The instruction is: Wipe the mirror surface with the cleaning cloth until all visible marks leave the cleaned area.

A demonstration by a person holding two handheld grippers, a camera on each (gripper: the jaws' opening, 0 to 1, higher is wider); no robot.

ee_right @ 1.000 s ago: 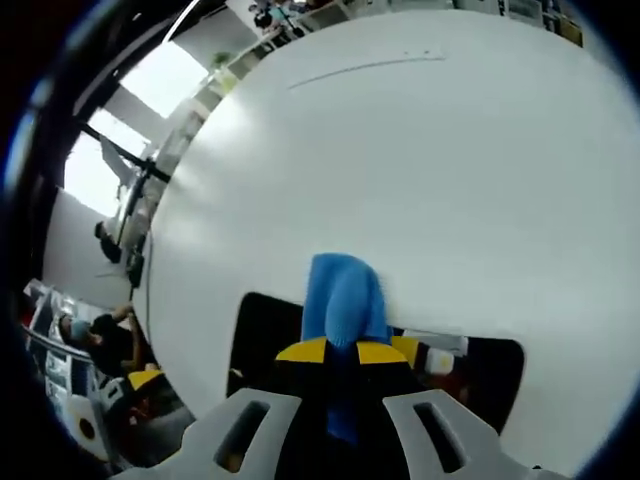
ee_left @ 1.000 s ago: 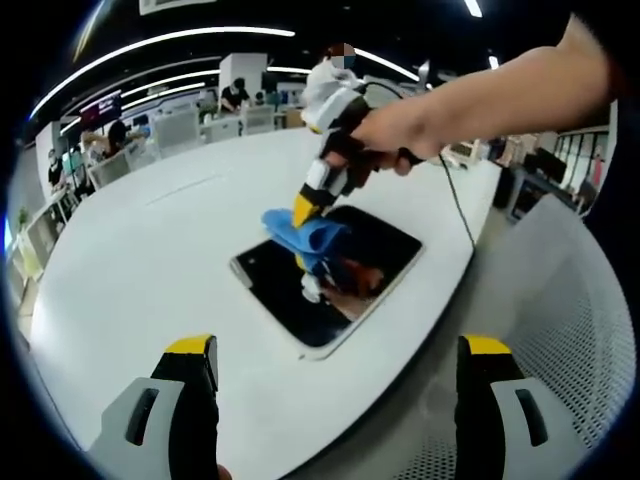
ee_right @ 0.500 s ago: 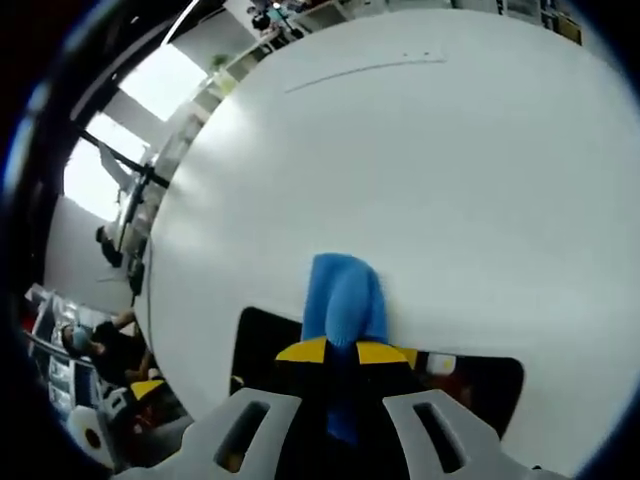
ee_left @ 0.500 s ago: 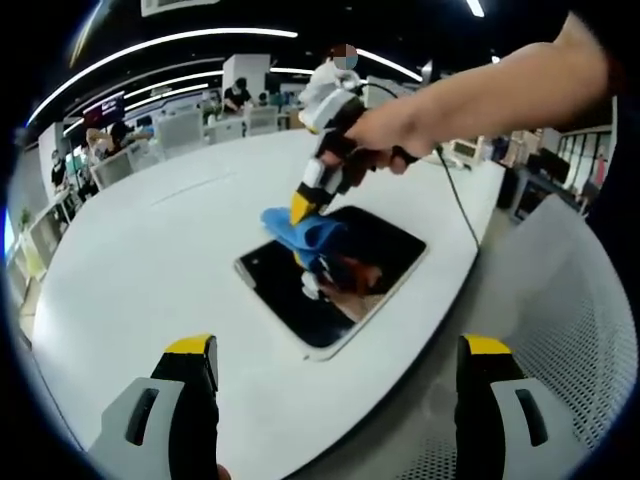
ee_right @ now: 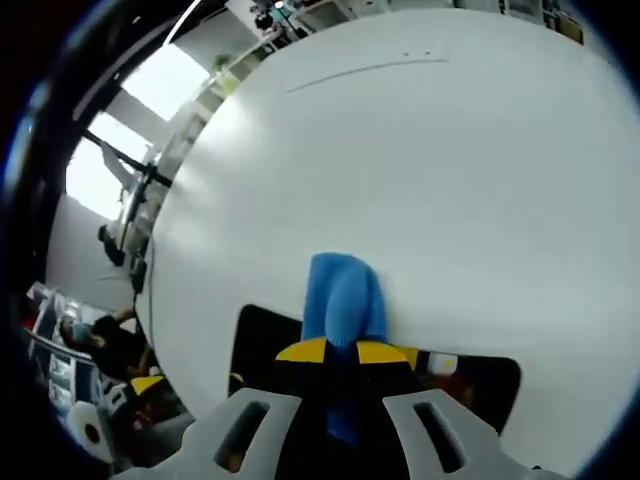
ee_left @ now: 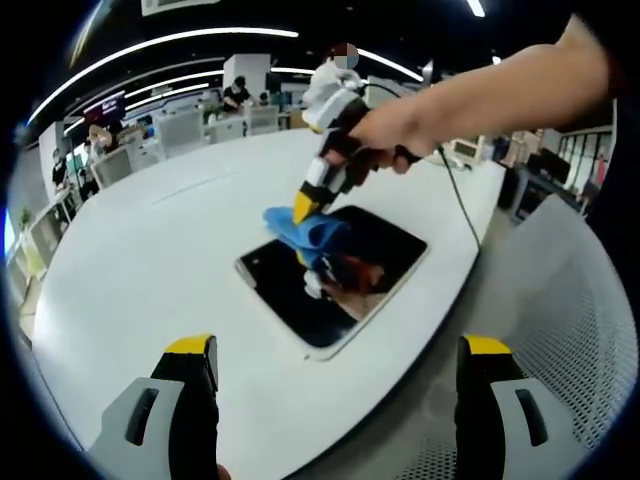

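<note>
Nearest, in the left gripper view: left gripper (ee_left: 338, 400), jaws spread wide and holding nothing, hovering off the near edge of the white table (ee_left: 150, 260), well apart from the work. Beyond, at mid-table near the right edge: mirror (ee_left: 345, 275), dark, lying flat. On its far-left corner: cleaning cloth (ee_left: 305, 230), blue, pinched tight in the yellow-tipped right gripper (ee_left: 303, 212), pressed down and partly overhanging onto the table. Hand (ee_left: 385, 135) wrapped round the handle, forearm stretched in from upper right, tool tilted steeply downward. Remaining marks: hard to tell under reflections. For a good wipe: cloth kept flat, even pressure, overlapping passes across the glass. Farthest: desks and people under ceiling lights.
</note>
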